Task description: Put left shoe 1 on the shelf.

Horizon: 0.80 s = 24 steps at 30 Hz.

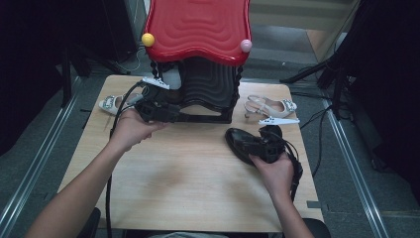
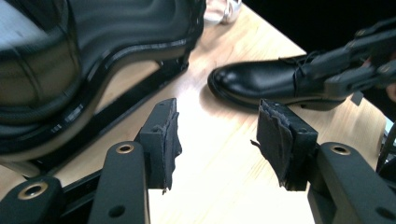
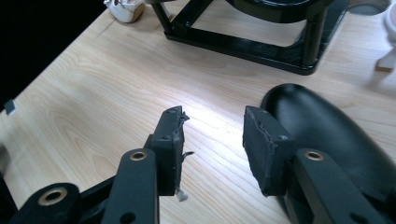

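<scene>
A black leather shoe (image 1: 241,143) lies on the right half of the wooden table (image 1: 188,183). My right gripper (image 1: 253,148) is low over it and stands open with nothing between the jaws. In the right gripper view the right gripper (image 3: 212,140) hovers above bare wood, with the shoe (image 3: 322,135) just beside its right jaw. My left gripper (image 1: 171,114) is at the left foot of the shoe rack, and it is open and empty. The left gripper view has the left gripper (image 2: 217,140) aimed at the table, with the black shoe (image 2: 257,81) beyond it.
A rack with a red wavy top (image 1: 198,29) and black shelves (image 2: 93,51) stands at the back centre, its black base frame (image 3: 261,44) on the table. One white heeled sandal (image 1: 271,106) lies right of it, another (image 1: 111,103) to its left.
</scene>
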{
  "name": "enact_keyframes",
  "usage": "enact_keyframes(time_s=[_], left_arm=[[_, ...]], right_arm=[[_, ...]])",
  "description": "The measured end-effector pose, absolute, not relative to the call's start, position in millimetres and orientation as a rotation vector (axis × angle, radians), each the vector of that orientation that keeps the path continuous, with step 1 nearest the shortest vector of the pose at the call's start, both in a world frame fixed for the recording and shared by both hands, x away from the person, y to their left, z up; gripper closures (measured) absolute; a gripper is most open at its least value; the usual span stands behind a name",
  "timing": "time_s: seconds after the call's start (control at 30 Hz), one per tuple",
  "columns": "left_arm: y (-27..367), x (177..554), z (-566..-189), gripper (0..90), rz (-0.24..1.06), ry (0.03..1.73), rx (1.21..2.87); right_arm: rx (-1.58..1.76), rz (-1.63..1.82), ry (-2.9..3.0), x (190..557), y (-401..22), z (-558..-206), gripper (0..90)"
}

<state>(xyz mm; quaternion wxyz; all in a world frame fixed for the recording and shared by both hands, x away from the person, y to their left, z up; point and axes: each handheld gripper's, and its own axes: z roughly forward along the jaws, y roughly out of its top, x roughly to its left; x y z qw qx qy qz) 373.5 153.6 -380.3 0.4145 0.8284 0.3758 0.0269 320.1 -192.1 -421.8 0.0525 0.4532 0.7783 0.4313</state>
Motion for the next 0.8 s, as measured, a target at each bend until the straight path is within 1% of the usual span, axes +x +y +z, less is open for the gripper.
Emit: enact_keyframes(time_s=[0.07,0.2,0.33,0.37,0.67,0.7,0.8], left_arm=[[153,373,-384,48.7,0.068,0.948,2.079],[147,370,-404,48.4,0.030,0.955,2.085],[145,367,-415,48.2,0.044,0.954,2.107],[144,365,-421,48.2,0.031,0.951,2.105],[147,359,-440,48.1,0.010,0.971,2.053],[146,358,-443,48.1,0.018,0.973,2.080],[145,357,-445,48.1,0.030,0.966,2.091]], right_arm=[[1.349,1.285,2.364,317,-197,-421,61.0],[1.357,1.266,2.362,313,-207,-420,62.8],[1.362,1.245,2.355,308,-216,-420,63.9],[1.369,1.235,2.349,305,-222,-421,64.7],[1.409,1.186,2.323,295,-245,-423,65.1],[1.406,1.163,2.323,292,-249,-424,65.0],[1.416,1.149,2.318,291,-253,-425,65.0]])
